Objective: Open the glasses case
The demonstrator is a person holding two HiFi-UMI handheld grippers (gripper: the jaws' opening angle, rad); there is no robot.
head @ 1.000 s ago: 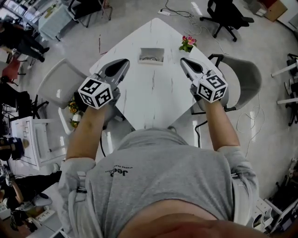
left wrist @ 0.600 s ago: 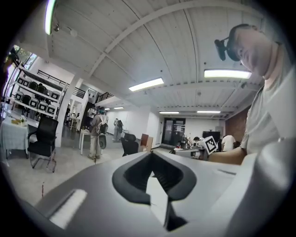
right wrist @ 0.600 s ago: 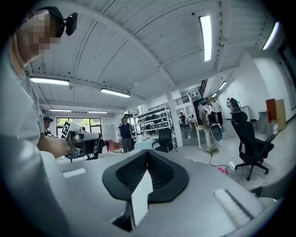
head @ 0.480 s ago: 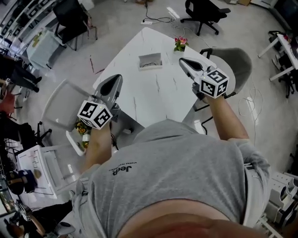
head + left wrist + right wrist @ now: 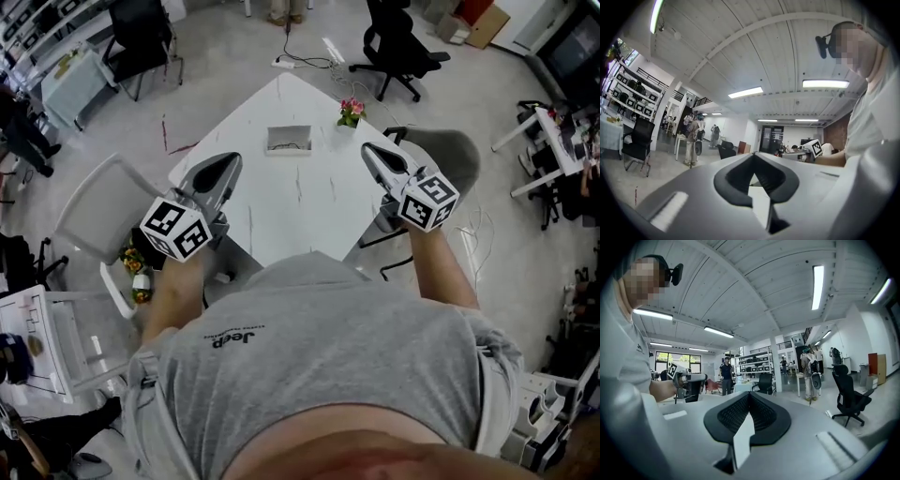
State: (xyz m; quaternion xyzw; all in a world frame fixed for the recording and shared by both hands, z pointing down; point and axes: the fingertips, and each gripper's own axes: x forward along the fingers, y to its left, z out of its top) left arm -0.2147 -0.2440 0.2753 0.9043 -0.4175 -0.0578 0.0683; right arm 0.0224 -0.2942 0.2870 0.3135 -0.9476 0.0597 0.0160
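The glasses case (image 5: 287,139) is a pale rectangular box with something dark showing inside. It lies near the far corner of the white table (image 5: 309,202). My left gripper (image 5: 229,160) hangs over the table's left edge, jaws shut and empty. My right gripper (image 5: 367,148) is held over the right edge, also shut and empty. Both are well apart from the case and point level. The left gripper view (image 5: 753,155) and the right gripper view (image 5: 749,393) show only the room and ceiling past the closed tips; the case is out of sight there.
A small pot of pink flowers (image 5: 352,111) stands right of the case. A grey chair (image 5: 457,157) sits at the table's right, a white chair (image 5: 89,208) at its left, and a black office chair (image 5: 398,49) beyond. People stand in the hall (image 5: 809,373).
Both grippers have risen away from the table and drawn back a little. The table and case now look smaller and further below. The jaws stay closed.
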